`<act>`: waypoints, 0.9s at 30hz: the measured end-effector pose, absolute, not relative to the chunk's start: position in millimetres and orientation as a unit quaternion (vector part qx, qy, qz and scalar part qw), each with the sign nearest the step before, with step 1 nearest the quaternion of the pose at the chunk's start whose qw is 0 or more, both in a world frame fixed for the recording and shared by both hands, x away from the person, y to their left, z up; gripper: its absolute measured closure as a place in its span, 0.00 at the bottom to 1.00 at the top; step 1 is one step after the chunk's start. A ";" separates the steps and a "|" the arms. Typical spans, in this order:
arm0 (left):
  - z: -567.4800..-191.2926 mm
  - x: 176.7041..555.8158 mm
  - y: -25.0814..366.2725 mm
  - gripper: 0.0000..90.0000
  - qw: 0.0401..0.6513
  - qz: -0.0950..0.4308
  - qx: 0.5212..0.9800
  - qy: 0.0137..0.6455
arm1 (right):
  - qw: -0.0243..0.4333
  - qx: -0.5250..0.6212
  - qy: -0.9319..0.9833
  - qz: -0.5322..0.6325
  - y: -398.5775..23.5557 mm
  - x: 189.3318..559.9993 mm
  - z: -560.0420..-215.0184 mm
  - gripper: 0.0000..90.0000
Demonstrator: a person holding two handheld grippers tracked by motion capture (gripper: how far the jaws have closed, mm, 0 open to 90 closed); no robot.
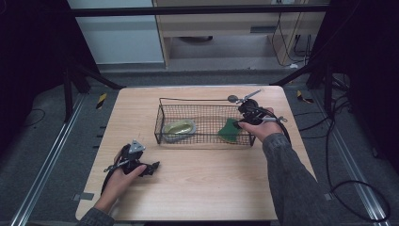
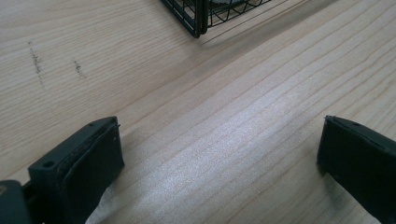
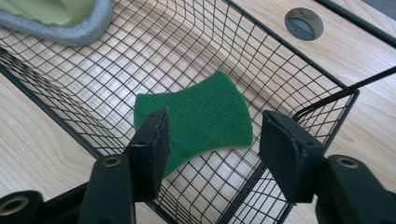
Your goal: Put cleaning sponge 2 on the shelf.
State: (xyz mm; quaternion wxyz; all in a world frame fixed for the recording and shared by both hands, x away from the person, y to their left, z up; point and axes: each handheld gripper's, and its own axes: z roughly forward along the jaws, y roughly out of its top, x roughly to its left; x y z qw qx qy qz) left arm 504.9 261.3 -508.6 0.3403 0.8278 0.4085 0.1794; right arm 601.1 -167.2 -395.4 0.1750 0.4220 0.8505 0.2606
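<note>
High view: wire basket (image 1: 160, 123) mid-table; green scouring pad (image 1: 229, 130) at its right end, under the right gripper (image 1: 241, 123); left gripper (image 1: 151, 167) well apart.
Left gripper view: jaws wide, empty, over bare table (image 2: 224, 116).
Right gripper view: jaws parted, pad (image 3: 205, 114) released, lying flat just below and ahead.

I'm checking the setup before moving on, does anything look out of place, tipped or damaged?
Nothing stands out. The green scouring pad lies flat on the floor of the wire basket, and the grey-edged sponge lies at the basket's other end. The basket stands level on the table, and nothing looks spilled or damaged.
</note>
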 end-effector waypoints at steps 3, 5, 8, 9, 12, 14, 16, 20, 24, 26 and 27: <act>-508.6 504.9 261.3 0.00 0.340 0.179 0.828 0.408 | 0.178 0.430 0.845 0.265 -170.3 600.7 -393.0 0.42; -508.7 504.9 261.3 0.00 0.340 0.180 0.828 0.408 | 0.179 0.437 0.840 0.268 -173.0 600.4 -391.4 0.37; -508.6 504.8 261.3 0.00 0.340 0.179 0.828 0.409 | 0.181 0.447 0.832 0.274 -176.9 599.2 -390.0 0.31; -508.6 504.8 261.3 0.00 0.340 0.179 0.828 0.409 | 0.182 0.450 0.830 0.274 -178.3 598.5 -389.6 0.29; -508.6 504.9 261.3 0.00 0.340 0.179 0.828 0.409 | 0.186 0.456 0.826 0.275 -181.8 596.3 -388.6 0.22; -508.6 504.9 261.3 0.00 0.340 0.179 0.828 0.409 | 0.190 0.459 0.821 0.280 -184.3 594.2 -387.7 0.17; -508.6 504.9 261.3 0.00 0.340 0.179 0.828 0.409 | 0.195 0.463 0.817 0.283 -187.3 592.0 -386.5 0.15; -508.6 505.0 261.2 0.00 0.340 0.180 0.828 0.409 | 0.198 0.472 0.810 0.287 -193.7 587.9 -384.3 0.11; -508.6 505.0 261.2 0.00 0.340 0.180 0.828 0.409 | 0.209 0.479 0.800 0.293 -201.6 583.7 -382.9 0.08; -508.6 504.9 261.2 0.00 0.340 0.180 0.828 0.409 | 0.215 0.486 0.795 0.294 -206.2 581.9 -381.8 0.08; -508.6 504.9 261.2 0.00 0.340 0.180 0.828 0.409 | 0.218 0.489 0.791 0.296 -208.4 580.7 -381.0 0.08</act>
